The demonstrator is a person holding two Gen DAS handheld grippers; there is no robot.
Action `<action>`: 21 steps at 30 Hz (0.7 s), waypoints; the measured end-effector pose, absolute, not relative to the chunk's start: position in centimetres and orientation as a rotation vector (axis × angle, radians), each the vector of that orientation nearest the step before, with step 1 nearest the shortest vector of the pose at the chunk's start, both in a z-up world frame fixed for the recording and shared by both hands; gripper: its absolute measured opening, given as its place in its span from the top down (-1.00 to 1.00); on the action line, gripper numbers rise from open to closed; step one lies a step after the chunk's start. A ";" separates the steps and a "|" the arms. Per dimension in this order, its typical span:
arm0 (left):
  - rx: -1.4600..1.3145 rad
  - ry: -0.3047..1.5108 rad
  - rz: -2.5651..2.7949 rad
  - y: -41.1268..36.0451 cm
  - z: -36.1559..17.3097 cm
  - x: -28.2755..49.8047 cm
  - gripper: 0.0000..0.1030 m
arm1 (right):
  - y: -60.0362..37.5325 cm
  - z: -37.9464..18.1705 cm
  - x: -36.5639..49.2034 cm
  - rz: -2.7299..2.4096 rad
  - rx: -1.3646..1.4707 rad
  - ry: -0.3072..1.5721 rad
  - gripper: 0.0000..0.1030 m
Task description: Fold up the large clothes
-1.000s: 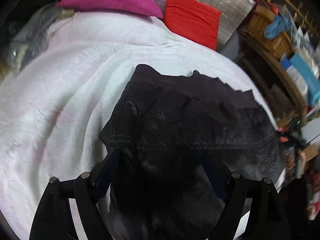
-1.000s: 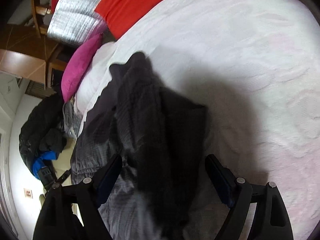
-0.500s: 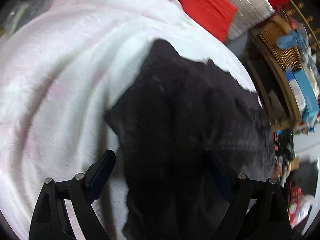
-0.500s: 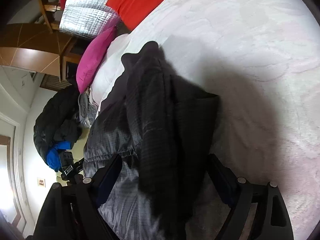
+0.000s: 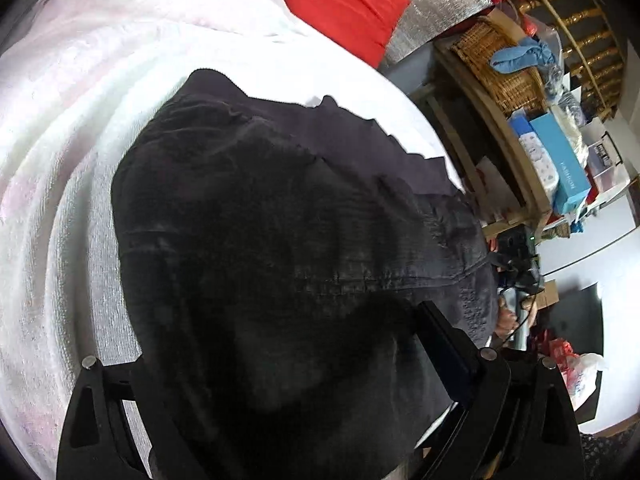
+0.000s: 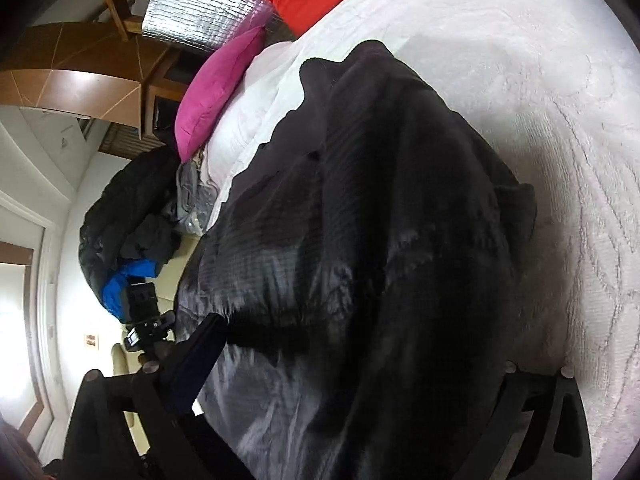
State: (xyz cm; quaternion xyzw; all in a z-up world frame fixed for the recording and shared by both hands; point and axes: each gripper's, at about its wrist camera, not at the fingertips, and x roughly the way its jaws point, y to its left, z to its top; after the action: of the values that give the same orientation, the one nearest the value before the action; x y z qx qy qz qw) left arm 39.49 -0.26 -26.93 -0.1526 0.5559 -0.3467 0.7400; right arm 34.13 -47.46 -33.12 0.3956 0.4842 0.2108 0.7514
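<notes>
A large black garment (image 5: 280,240) lies bunched on a white blanket (image 5: 60,160) that covers the bed. In the left wrist view it drapes between and over my left gripper (image 5: 280,344), whose fingers stand wide apart; the left finger is hidden under the cloth and the right finger (image 5: 444,340) shows. In the right wrist view the same garment (image 6: 380,240) fills the space between the spread fingers of my right gripper (image 6: 360,360); its left finger (image 6: 196,360) shows and the right one is covered. No pinch on the cloth can be made out.
A red cushion (image 5: 344,4), a magenta pillow (image 6: 216,88) and a silver quilted pad (image 6: 200,4) lie at the head of the bed. A wooden shelf with a wicker basket (image 5: 500,68) and boxes stands to the right. Dark clothes (image 6: 124,216) are piled beside the bed.
Both grippers have moved in closer over the garment. It now covers more of each view and hides one finger of each gripper. The fingers stay spread.
</notes>
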 end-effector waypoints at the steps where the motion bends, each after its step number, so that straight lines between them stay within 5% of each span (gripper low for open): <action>1: -0.346 1.223 -0.759 -0.4 -27.1 39.7 -0.84 | -47.5 -33.2 34.1 0.456 0.874 1.053 -0.98; 4: -0.381 1.216 -0.737 0.0 -27.1 39.9 -0.78 | -47.4 -33.0 33.9 0.407 0.847 1.054 -0.75; 6: -0.387 1.192 -0.715 0.6 -26.6 39.8 -0.28 | -47.1 -32.6 33.7 0.369 0.798 1.061 -0.55; 7: -0.391 1.177 -0.713 0.8 -26.3 39.8 -0.17 | -46.9 -32.3 33.6 0.355 0.782 1.058 -0.48; 9: -0.432 1.143 -0.728 0.7 -25.7 39.8 0.14 | -46.7 -31.9 33.5 0.365 0.774 1.045 -0.03; 11: -0.445 1.105 -0.743 0.6 -24.8 39.6 0.27 | -45.9 -30.9 33.4 0.355 0.735 1.030 0.05; 21: -0.450 0.904 -0.793 -1.5 -18.9 38.6 0.46 | -44.7 -25.7 32.2 0.349 0.656 0.899 0.31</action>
State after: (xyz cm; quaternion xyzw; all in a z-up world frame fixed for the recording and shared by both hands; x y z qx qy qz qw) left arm 38.59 -1.46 -18.90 -0.2099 0.4217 -0.3698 0.8008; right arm 32.17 -44.75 -25.66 0.3099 0.4245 0.1648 0.8346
